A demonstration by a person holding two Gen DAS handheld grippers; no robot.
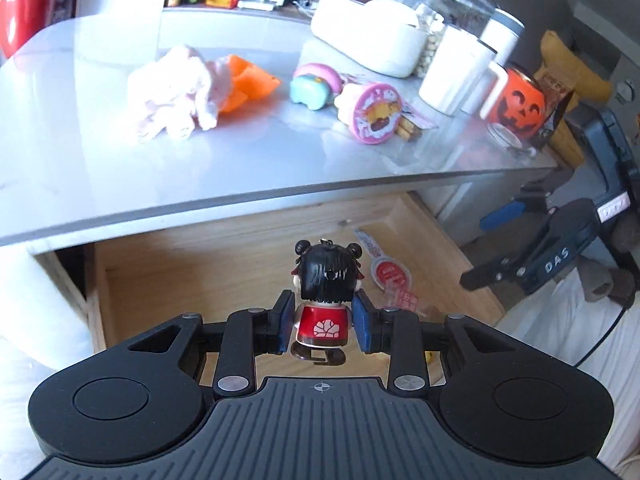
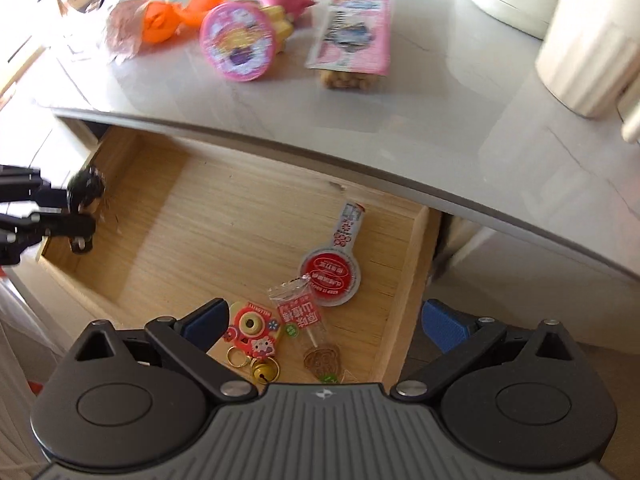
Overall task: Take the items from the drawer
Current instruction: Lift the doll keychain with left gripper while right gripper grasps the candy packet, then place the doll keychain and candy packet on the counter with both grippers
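Note:
A small doll figure [image 1: 323, 300] with black hair buns and a red top is held upright between the blue pads of my left gripper [image 1: 322, 326], above the open wooden drawer [image 1: 192, 264]. From the right wrist view the same doll [image 2: 86, 192] and left gripper show blurred at the drawer's left side. My right gripper [image 2: 320, 326] is open wide over the front right of the drawer [image 2: 200, 220]. Below it lie a red keychain charm with a bell [image 2: 252, 334], a clear candy packet [image 2: 304, 320] and a round red-and-white sachet [image 2: 330, 276].
On the grey countertop [image 1: 80, 160] above the drawer sit a pink cloth [image 1: 172, 92], an orange wrapper [image 1: 248, 80], a pink round tub [image 1: 370, 114], a pastel toy [image 1: 312, 84], a snack packet [image 2: 352, 36], a pumpkin mug [image 1: 518, 100] and white canisters [image 1: 460, 68].

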